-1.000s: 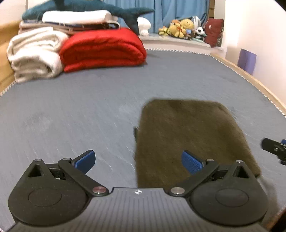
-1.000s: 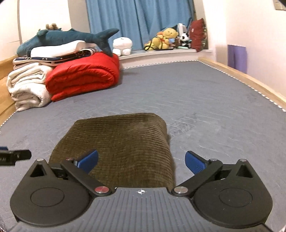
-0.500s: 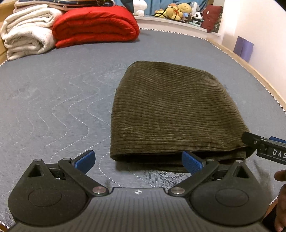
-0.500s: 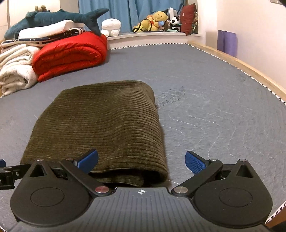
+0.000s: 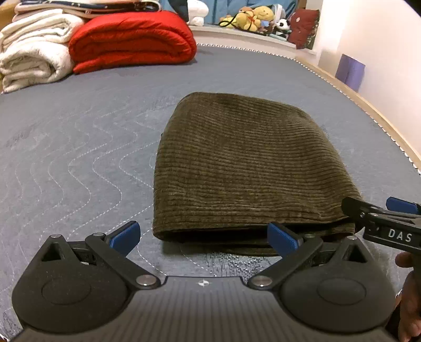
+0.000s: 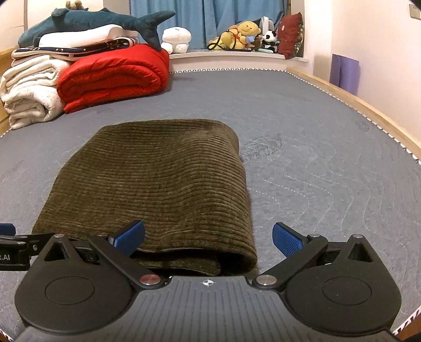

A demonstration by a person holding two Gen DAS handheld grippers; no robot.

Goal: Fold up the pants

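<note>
Grey mattress (image 5: 79, 147), folded pants (image 5: 244, 168) lengthwise away.

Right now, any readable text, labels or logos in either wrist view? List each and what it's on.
"DAS", cut off by the frame edge: white letters on the side of the right gripper, seen in the left wrist view.
"t.AI", cut off on its left: white letters on the side of the left gripper, seen in the right wrist view.
Pants, red blanket: no text visible.

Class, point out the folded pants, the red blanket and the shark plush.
folded pants (image 5: 244, 168), left wrist view, top corduroy layer.
red blanket (image 6: 113, 73), right wrist view, rolled front.
shark plush (image 6: 105, 19), right wrist view, body.
</note>
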